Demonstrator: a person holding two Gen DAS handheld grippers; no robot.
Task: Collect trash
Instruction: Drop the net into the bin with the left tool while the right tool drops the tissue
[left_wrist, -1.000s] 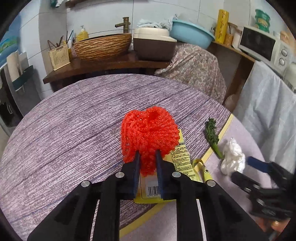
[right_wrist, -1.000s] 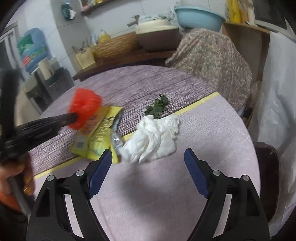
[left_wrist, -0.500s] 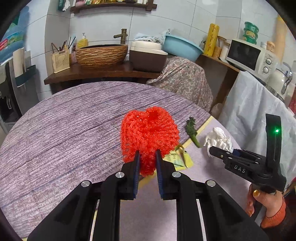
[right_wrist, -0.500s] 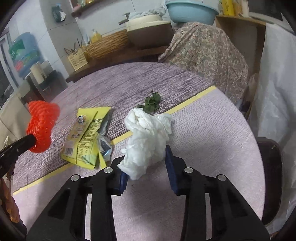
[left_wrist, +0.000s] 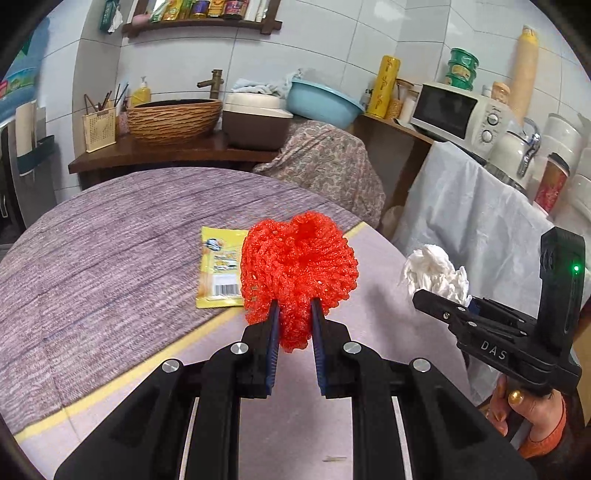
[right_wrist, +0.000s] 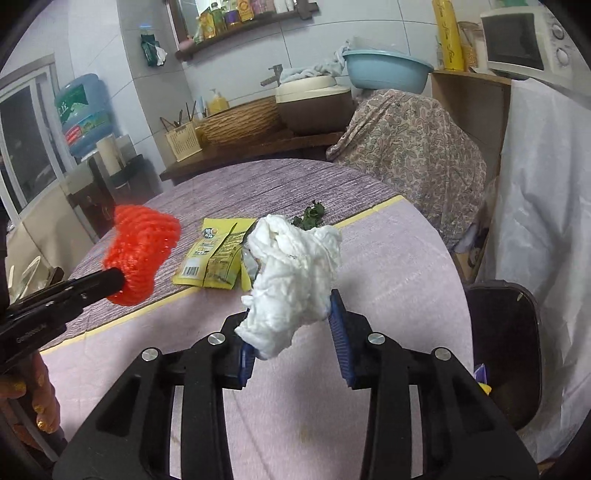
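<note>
Trash collection is mid-carry: both grippers hold a piece lifted clear of the round table (right_wrist: 388, 258). The left gripper (left_wrist: 293, 319) has its jaws pinched narrow on the lower end of a red foam fruit net (left_wrist: 299, 266), which bulges upward and away from the fingers, its open mouth pointing up and away from the camera. The right gripper (right_wrist: 291, 332) has its jaws closed on a crumpled white tissue (right_wrist: 295, 269), whose long axis runs up and forward from the fingers.

A yellow snack wrapper (right_wrist: 214, 254) lies flat on the table across the yellow tape line, its barcode end toward the person, with a sprig of green leaves (right_wrist: 310, 214) just beyond it. A dark bin (right_wrist: 502, 347) stands at the table's right edge.

The next move likely calls for swinging both loads over that bin and opening the jaws, then returning for the wrapper and the leaves.
</note>
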